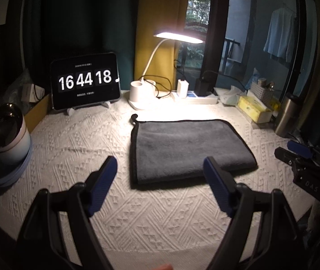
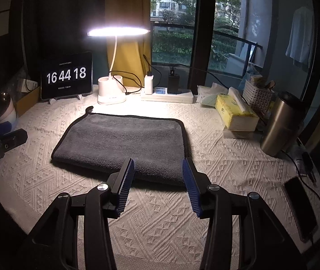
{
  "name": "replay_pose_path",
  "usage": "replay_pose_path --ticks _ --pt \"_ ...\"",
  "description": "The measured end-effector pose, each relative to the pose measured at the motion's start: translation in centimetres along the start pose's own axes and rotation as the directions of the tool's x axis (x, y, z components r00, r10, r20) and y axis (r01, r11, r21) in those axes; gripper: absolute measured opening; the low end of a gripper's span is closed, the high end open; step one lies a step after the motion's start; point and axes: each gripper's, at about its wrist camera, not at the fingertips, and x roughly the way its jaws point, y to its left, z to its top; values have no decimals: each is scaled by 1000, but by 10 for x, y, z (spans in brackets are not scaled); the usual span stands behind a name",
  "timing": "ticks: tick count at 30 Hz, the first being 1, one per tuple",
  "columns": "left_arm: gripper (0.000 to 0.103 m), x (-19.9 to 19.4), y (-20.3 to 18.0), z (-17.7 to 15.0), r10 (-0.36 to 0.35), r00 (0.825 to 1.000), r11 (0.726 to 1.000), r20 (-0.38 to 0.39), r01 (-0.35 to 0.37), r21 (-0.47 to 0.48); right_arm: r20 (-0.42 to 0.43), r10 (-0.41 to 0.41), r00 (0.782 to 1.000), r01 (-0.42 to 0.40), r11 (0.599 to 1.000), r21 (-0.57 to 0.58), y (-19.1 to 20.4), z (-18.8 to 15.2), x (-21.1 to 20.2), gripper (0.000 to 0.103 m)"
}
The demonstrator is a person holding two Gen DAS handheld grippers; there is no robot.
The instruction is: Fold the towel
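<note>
A grey towel [image 1: 189, 148] with black edging lies folded flat on the white textured table cover [image 1: 92, 144]; it also shows in the right wrist view [image 2: 124, 144]. My left gripper [image 1: 160, 164] is open and empty, held above the cover just in front of the towel's near left corner. My right gripper [image 2: 158, 165] is open and empty, over the towel's near right edge. The right gripper also shows at the right edge of the left wrist view [image 1: 299, 155]. The left gripper shows at the left edge of the right wrist view [image 2: 2, 135].
At the back stand a tablet clock [image 1: 85, 83], a lit desk lamp [image 1: 178, 38] on a white base [image 1: 142, 94], and a power strip [image 2: 166, 94]. A tissue box [image 2: 234, 112], steel tumbler [image 2: 279, 126] and phone [image 2: 299, 207] are at the right. A round pot [image 1: 6, 132] is at the left.
</note>
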Motion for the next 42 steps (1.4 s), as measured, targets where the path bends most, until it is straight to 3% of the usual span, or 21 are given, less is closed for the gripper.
replay_pose_path --ticks 16,21,33,39,42 --pt "80 -45 -3 -31 -20 995 1000 96 21 -7 67 -13 998 12 1000 13 8 -20 -35 47" --pt "80 -54 -5 -42 16 993 1000 115 -18 15 93 3 996 -4 1000 16 11 -29 -45 47" --pt "80 -92 -5 -61 2 966 999 258 -11 37 143 -6 990 7 1000 -6 16 -54 -72 50" --pt "80 -110 -13 -70 6 944 998 330 -26 58 200 -13 980 18 1000 -25 19 -66 -95 65" --pt "90 -118 -13 -72 17 932 998 363 -38 53 219 -14 976 21 999 -30 20 -70 -105 65"
